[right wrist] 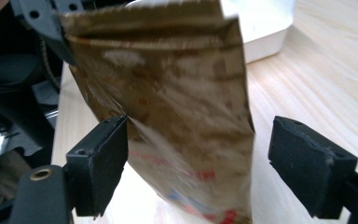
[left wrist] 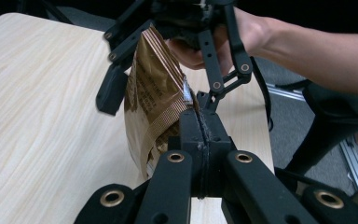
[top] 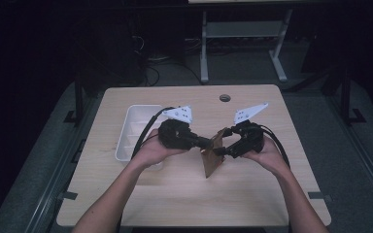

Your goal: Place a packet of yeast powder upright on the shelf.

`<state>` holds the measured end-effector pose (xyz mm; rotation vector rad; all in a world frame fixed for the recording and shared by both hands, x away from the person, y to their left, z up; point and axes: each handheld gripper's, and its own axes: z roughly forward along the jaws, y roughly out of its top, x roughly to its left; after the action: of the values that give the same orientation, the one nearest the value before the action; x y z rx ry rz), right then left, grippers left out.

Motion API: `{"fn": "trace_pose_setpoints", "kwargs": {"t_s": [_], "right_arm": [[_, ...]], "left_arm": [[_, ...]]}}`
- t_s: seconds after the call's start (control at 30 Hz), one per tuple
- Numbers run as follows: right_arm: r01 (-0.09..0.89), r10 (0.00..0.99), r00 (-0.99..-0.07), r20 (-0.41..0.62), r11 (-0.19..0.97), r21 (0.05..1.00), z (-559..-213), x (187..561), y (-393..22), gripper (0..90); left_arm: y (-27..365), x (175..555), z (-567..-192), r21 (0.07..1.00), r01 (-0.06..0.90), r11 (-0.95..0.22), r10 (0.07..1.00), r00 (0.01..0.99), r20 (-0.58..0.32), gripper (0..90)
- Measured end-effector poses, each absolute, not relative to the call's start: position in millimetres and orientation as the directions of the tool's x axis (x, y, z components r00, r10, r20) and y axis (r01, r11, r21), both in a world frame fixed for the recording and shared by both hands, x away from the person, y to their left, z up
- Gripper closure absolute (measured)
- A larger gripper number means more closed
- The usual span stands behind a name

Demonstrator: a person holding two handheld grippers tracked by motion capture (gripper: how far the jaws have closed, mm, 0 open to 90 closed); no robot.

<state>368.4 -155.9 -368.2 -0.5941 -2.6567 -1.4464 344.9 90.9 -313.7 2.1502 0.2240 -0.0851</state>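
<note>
Black left gripper [left wrist: 199, 135] clamped tight on brown packet's [left wrist: 154, 93] edge, holding it up beside white tray [top: 132, 131]. Right gripper [right wrist: 198, 158] spread wide around packet, not pinching, maybe ready to let go.

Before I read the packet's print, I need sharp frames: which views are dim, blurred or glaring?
High view: room dark, brown foil packet small. Left gripper view: packet's print readable, black jaws near the lens soft. Right gripper view: packet blurred with pale glare, white plastic tray overexposed.
</note>
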Motion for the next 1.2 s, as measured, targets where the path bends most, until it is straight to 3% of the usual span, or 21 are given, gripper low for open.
{"fn": "trace_pose_setpoints", "kwargs": {"t_s": [0.1, 0.13, 0.17, 0.3, 0.33, 0.37, 0.5, 0.77, 0.93, 1.07, 1.2], "right_arm": [[0.354, 0.285, -0.929, 0.236, 0.494, 0.794, -369, 368, -155, 19.1], [0.345, 0.266, -0.934, 0.239, 0.498, 0.795, -369, 367, -154, 24.5], [0.345, 0.266, -0.934, 0.239, 0.498, 0.795, -369, 367, -154, 24.5], [0.318, 0.249, -0.945, 0.213, 0.532, 0.785, -369, 361, -151, 46.0], [0.318, 0.249, -0.945, 0.213, 0.532, 0.785, -369, 361, -151, 46.0], [0.323, 0.249, -0.944, 0.218, 0.540, 0.777, -371, 361, -153, 56.8], [0.321, 0.245, -0.945, 0.217, 0.557, 0.766, -375, 360, -152, 68.8], [0.290, 0.239, -0.955, 0.178, 0.609, 0.738, -376, 355, -144, 79.4], [0.296, 0.250, -0.952, 0.177, 0.601, 0.742, -375, 354, -146, 83.5], [0.297, 0.272, -0.949, 0.161, 0.596, 0.746, -371, 352, -152, 85.8], [0.306, 0.284, -0.945, 0.162, 0.592, 0.746, -369, 352, -156, 86.9]], "left_arm": [[91, 345, -313, 0.817, 0.187, -0.546, 0.119, 0.982, -0.145, 90.0], [92, 346, -311, 0.815, 0.187, -0.548, 0.127, 0.982, -0.140, 90.0], [92, 346, -311, 0.815, 0.187, -0.548, 0.127, 0.982, -0.140, 90.0], [95, 347, -310, 0.817, 0.189, -0.544, 0.145, 0.981, -0.130, 89.9], [96, 348, -310, 0.817, 0.188, -0.546, 0.153, 0.981, -0.123, 89.9], [99, 349, -310, 0.813, 0.192, -0.550, 0.172, 0.978, -0.115, 89.9], [101, 351, -312, 0.806, 0.196, -0.558, 0.195, 0.975, -0.102, 89.7], [105, 354, -318, 0.808, 0.212, -0.550, 0.221, 0.970, -0.104, 87.8], [110, 354, -318, 0.823, 0.219, -0.525, 0.255, 0.962, -0.093, 78.7], [115, 353, -321, 0.829, 0.226, -0.511, 0.269, 0.958, -0.095, 64.2], [117, 352, -325, 0.836, 0.230, -0.498, 0.281, 0.955, -0.095, 59.9]]}}
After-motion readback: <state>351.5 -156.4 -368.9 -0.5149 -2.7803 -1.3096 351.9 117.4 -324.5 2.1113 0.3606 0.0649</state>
